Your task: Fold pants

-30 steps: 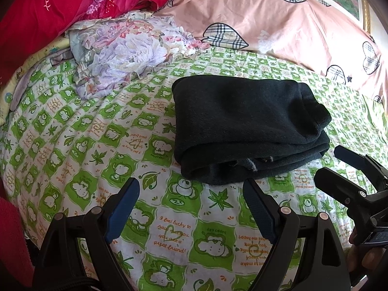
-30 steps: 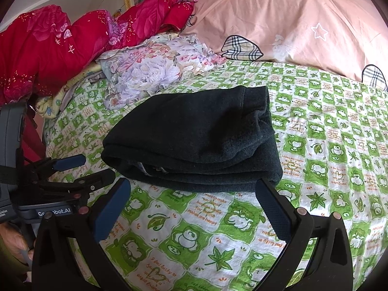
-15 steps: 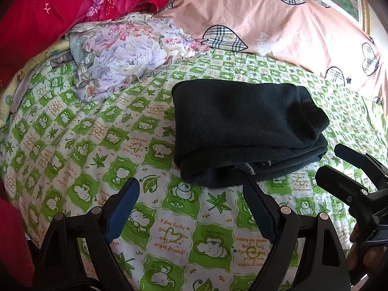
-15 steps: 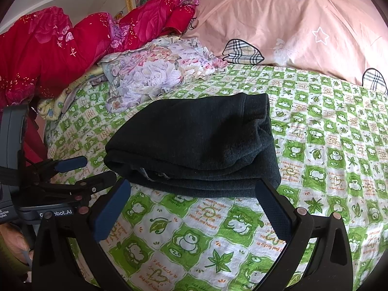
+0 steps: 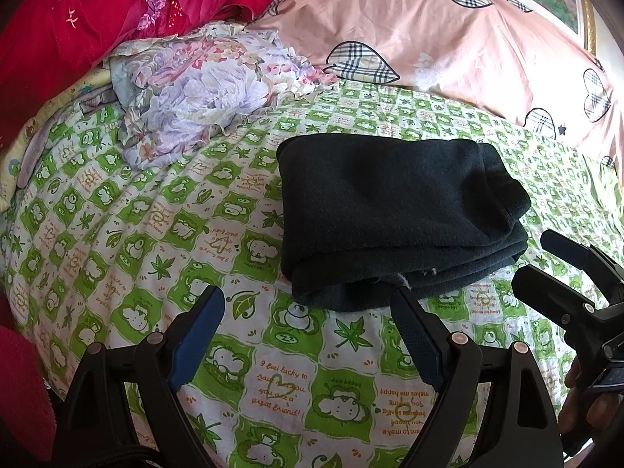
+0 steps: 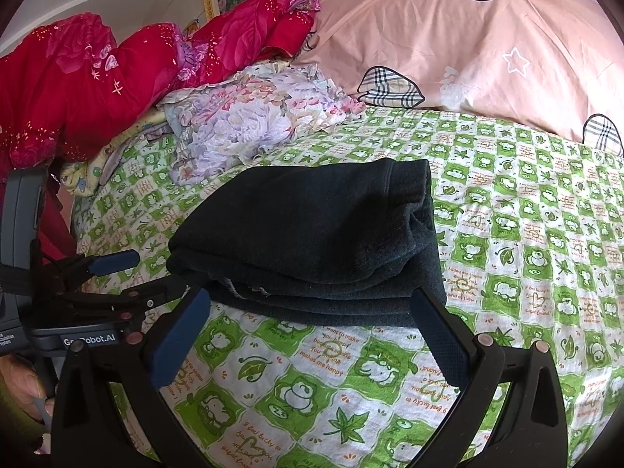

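The dark green-black pants (image 5: 394, 218) lie folded in a thick rectangular stack on the green-and-white bedsheet; they also show in the right wrist view (image 6: 312, 238). My left gripper (image 5: 308, 304) is open and empty, just short of the stack's near edge. My right gripper (image 6: 308, 304) is open and empty, its fingertips close to the stack's near edge. Each gripper shows in the other's view: the right one (image 5: 561, 269) at the right, the left one (image 6: 128, 277) at the left.
A floral cloth (image 5: 195, 93) lies crumpled beyond the pants to the left. A red quilt (image 6: 97, 78) is piled at the far left. A pink quilt with plaid hearts (image 5: 448, 27) runs along the back. The patterned sheet (image 5: 128, 226) stretches left of the pants.
Both grippers have drawn back slightly from the pants and tilted up a little, so the stack sits lower in both views. The pants have not moved.
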Available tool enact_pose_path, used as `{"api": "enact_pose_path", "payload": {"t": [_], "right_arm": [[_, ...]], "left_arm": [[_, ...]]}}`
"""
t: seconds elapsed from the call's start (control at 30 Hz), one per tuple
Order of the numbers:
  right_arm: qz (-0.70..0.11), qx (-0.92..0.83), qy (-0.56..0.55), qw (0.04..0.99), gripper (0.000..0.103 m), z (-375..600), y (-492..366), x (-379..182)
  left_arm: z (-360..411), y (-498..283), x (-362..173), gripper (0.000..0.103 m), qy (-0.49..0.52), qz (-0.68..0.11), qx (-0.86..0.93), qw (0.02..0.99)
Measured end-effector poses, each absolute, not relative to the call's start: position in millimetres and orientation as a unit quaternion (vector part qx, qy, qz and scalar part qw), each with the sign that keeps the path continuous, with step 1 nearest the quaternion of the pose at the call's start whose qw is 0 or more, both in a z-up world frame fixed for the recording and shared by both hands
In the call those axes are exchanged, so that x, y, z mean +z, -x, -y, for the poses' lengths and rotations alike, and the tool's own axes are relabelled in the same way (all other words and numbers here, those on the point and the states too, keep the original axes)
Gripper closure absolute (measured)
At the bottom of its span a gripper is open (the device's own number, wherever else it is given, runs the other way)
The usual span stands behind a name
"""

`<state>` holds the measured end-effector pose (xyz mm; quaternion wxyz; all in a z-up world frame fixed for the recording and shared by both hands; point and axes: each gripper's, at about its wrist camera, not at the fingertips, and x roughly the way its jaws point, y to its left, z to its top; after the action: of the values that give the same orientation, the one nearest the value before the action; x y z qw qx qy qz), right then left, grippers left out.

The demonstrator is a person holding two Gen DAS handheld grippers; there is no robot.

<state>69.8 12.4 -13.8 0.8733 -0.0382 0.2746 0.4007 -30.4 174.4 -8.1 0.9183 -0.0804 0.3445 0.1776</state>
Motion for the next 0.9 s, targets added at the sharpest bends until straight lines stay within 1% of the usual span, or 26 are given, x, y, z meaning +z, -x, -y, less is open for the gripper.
{"api": "enact_pose_path", "payload": {"t": [0.4,0.9], "right_arm": [[-0.272,0.404,0.035,0.873,0.001,-7.9,-79.2,-4.5],[-0.292,0.397,0.019,0.870,0.001,-1.0,-96.6,-6.1]], "left_arm": [[-175.4,23.2,4.4,0.015,0.080,-0.332,0.169,0.925],[-187.4,-1.2,11.4,0.016,0.093,-0.350,0.186,0.914]]}}
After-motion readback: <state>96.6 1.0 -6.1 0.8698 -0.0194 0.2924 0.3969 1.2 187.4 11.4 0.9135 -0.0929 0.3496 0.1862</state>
